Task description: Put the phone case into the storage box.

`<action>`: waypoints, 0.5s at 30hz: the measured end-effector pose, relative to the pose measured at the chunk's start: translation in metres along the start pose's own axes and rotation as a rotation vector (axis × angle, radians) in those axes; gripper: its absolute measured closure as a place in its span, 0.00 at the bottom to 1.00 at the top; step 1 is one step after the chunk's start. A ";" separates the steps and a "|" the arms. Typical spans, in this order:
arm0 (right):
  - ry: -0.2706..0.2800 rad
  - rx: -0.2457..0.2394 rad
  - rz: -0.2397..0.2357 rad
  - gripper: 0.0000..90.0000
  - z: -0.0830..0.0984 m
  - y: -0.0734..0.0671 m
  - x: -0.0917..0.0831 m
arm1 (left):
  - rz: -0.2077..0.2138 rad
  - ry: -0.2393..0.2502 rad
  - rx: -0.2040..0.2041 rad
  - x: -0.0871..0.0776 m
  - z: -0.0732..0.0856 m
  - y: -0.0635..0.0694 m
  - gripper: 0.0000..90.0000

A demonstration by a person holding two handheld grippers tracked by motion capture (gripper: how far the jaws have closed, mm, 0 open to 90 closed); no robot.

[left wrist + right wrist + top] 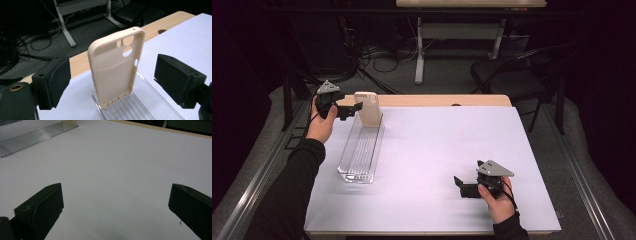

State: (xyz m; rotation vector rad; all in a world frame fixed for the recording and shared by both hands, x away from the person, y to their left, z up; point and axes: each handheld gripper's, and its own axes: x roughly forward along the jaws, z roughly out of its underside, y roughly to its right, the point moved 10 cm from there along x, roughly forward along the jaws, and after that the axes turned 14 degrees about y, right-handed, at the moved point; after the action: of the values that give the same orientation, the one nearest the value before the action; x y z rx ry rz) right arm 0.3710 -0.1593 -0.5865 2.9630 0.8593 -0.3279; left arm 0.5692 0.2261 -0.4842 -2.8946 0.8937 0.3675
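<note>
The left gripper view reveals the case's (pixel 115 67) camera holes; it stands upright in the tray (pixel 140 110) between the spread left gripper (pixel 112 82), untouched.

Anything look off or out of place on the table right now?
One thing: the beige phone case stands upright on its short end at the far end of the clear ribbed plastic tray, nothing gripping it. The left gripper has jaws open either side, not touching, so it could tip. No spill or damage visible.
</note>
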 end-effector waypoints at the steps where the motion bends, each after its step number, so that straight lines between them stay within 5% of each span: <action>1: 0.000 0.000 0.000 0.00 0.000 0.000 0.000 | 0.002 -0.003 -0.006 0.000 0.000 0.001 0.16; 15: -0.003 -0.003 -0.002 0.00 0.001 0.000 0.001 | 0.015 -0.077 -0.055 -0.009 0.003 0.013 0.16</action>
State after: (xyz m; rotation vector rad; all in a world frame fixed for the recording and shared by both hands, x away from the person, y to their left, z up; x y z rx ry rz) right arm 0.3714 -0.1588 -0.5874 2.9582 0.8612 -0.3303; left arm 0.5543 0.2203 -0.4847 -2.9028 0.9080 0.5085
